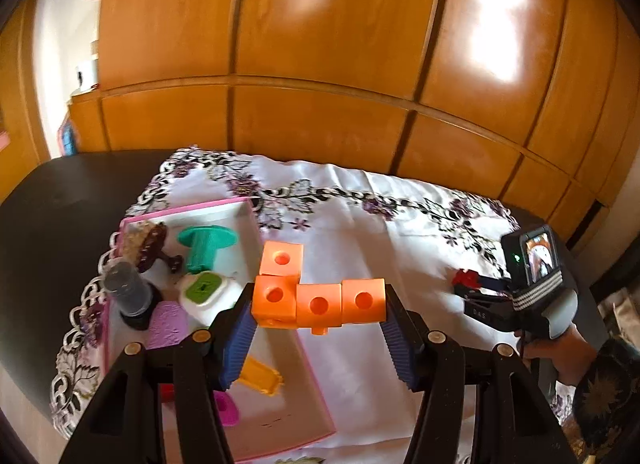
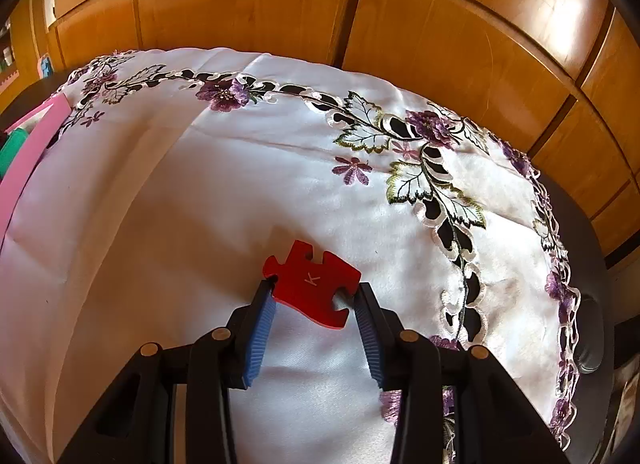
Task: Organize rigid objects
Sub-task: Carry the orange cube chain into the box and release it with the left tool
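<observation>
Wooden cabinet doors behind dark desk (image 1: 48, 224) with embroidered white cloth (image 2: 224, 200). Left jaws pinching orange block cluster (image 1: 320, 296), lifted above cloth just at 3 o'clock of pink tray (image 1: 248, 208). Right jaws pinching red puzzle piece (image 2: 314, 284) low over cloth.

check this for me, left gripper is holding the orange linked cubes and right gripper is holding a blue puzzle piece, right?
Not quite: the puzzle piece in the right gripper is red, not blue, as the right wrist view shows. The left gripper does hold the orange linked cubes.
</observation>
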Available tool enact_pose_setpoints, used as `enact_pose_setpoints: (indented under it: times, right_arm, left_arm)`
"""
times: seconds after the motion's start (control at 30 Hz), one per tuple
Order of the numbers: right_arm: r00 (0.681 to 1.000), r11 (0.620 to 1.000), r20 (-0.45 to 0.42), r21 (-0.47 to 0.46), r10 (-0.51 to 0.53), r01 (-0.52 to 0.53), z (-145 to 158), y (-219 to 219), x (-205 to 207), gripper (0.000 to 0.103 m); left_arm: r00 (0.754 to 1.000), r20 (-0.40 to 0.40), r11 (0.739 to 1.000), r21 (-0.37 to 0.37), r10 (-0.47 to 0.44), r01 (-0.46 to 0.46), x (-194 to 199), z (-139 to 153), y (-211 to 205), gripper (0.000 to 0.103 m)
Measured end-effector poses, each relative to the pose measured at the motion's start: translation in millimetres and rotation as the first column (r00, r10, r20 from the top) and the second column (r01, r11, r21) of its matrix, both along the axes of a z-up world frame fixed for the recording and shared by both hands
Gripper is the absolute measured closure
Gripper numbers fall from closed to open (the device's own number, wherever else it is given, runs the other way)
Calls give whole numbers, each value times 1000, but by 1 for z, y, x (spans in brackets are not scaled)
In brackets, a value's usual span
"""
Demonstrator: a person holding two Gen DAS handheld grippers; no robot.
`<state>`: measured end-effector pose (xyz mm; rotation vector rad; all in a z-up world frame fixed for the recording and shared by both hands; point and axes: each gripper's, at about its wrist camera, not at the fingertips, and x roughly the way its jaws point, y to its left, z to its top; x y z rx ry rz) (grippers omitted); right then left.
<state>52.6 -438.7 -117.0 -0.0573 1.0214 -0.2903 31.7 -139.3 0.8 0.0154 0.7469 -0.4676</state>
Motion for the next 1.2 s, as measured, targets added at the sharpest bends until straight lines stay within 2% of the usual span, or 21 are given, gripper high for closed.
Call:
enact_pose_setpoints:
  times: [0.4, 0.6, 0.9, 1.07, 1.2]
  right_arm:
    - [1000, 1000, -6, -21, 8, -8, 0, 2, 0, 63]
    - [1000, 999, -10, -38, 14, -15, 0, 4, 0, 63]
    - [1000, 999, -16, -41, 12, -12, 1, 4, 0, 63]
    - [1000, 999, -19, -42, 12, -13, 1, 4, 1, 63]
    - [1000, 999, -21, -43, 12, -13, 1, 4, 1, 63]
  left_arm:
    - [990, 13, 989, 47, 137, -138, 10, -5, 51, 44]
    - [980, -16, 978, 59, 200, -199, 19, -17, 73, 44]
    - [947, -131, 955, -5, 294, -297, 38, -38, 120, 44]
    - [927, -203, 943, -34, 316, -330, 52, -55, 134, 44]
    - [929, -232, 952, -37, 289, -305, 63, -63, 128, 44]
